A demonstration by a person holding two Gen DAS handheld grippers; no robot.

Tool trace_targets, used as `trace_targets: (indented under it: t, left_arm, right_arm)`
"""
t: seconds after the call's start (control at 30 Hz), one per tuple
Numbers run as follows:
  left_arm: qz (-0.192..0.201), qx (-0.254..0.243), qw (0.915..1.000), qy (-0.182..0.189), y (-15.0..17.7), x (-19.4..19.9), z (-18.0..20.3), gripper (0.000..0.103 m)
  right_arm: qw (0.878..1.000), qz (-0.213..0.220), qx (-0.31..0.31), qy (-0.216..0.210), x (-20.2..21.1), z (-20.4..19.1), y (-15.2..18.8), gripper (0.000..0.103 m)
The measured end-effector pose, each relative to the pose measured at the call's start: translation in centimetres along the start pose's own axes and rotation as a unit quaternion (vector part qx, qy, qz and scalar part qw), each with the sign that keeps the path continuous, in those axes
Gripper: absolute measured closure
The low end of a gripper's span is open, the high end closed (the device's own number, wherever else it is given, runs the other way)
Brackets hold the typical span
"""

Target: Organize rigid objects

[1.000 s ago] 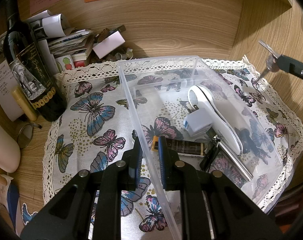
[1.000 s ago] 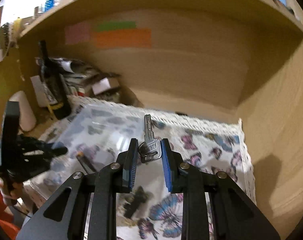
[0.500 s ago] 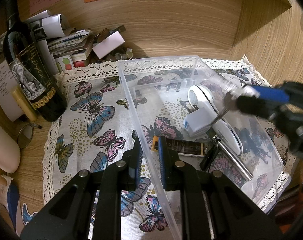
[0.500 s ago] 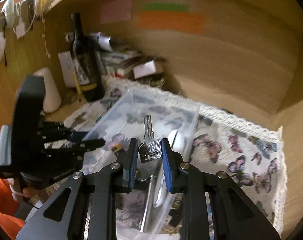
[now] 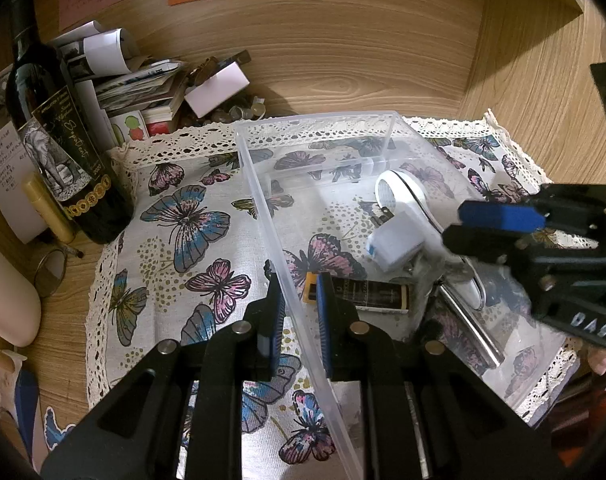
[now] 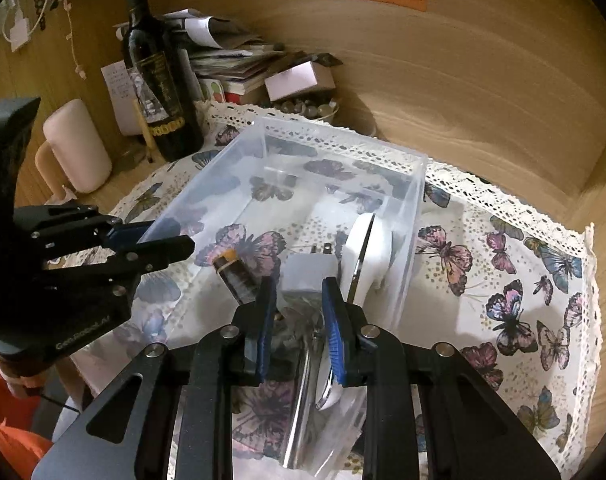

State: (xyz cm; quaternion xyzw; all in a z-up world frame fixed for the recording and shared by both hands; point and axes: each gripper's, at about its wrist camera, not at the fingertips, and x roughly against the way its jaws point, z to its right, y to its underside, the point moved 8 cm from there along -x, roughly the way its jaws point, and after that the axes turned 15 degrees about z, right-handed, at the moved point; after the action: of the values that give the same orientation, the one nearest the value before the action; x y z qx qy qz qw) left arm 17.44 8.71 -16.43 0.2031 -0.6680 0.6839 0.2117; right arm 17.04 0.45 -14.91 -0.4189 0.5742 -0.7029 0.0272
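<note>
A clear plastic bin [image 5: 263, 184] [image 6: 339, 140] stands on a butterfly cloth. My left gripper [image 5: 299, 292] is shut on the bin's left wall. In the bin lie a white shower head [image 5: 403, 192] [image 6: 367, 248], a white plug adapter [image 5: 395, 240] [image 6: 309, 272] and a dark tube [image 5: 367, 292] [image 6: 235, 276]. My right gripper [image 6: 297, 300] [image 5: 455, 224] is open above the bin's near end. The key [image 6: 299, 308] lies blurred below its jaws, inside the bin.
A wine bottle [image 5: 59, 128] [image 6: 159, 80] stands left of the cloth, with a cream cylinder [image 6: 77, 144], stacked papers and a pink box [image 5: 217, 88] behind. Wooden walls close in at the back and right. The butterfly cloth [image 6: 523, 280] extends to the right of the bin.
My right gripper moved left and down over the bin, then opened; the key it held has dropped into the bin. My left gripper has not moved.
</note>
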Motion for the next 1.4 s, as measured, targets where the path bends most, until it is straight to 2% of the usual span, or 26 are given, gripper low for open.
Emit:
trace_targets:
  t: [0.23, 0.43, 0.67, 0.9, 1.03, 1.13, 1.2, 1.4]
  left_arm:
    - [0.0, 0.0, 1.0, 0.0, 0.0, -0.1, 0.1, 0.089]
    - [0.0, -0.002, 1.0, -0.001, 0.0, -0.1, 0.1, 0.089]
    - [0.0, -0.003, 1.0, -0.002, 0.0, -0.1, 0.1, 0.089]
    - [-0.001, -0.005, 1.0, -0.006, 0.1, -0.1, 0.1, 0.089]
    - [-0.002, -0.008, 0.9999, -0.009, 0.1, 0.0, 0.2, 0.089]
    - [-0.002, -0.009, 0.9999, -0.01, 0.1, 0.0, 0.2, 0.089]
    - [-0.002, -0.009, 0.9999, -0.01, 0.1, 0.0, 0.2, 0.089]
    - [-0.002, -0.009, 0.9999, -0.01, 0.1, 0.0, 0.2, 0.089]
  right_arm:
    - [0.999, 0.033, -0.01, 0.025, 2.6, 1.7, -1.4, 0.081]
    - [0.997, 0.044, -0.031, 0.059, 4.8, 4.7, -1.1, 0.081]
    - [0.995, 0.002, -0.052, 0.082, 4.5, 7.1, 2.5, 0.08]
    - [0.994, -0.045, -0.072, 0.062, 3.0, 6.9, 6.2, 0.08]
    - [0.994, -0.053, -0.073, 0.055, 2.5, 6.8, 7.2, 0.08]
    - [0.994, -0.047, -0.08, 0.057, 2.8, 7.3, 7.5, 0.071]
    - [0.994, -0.047, -0.082, 0.055, 3.1, 7.5, 7.6, 0.071]
    - [0.991, -0.053, -0.064, 0.109, 4.4, 9.6, 7.8, 0.071]
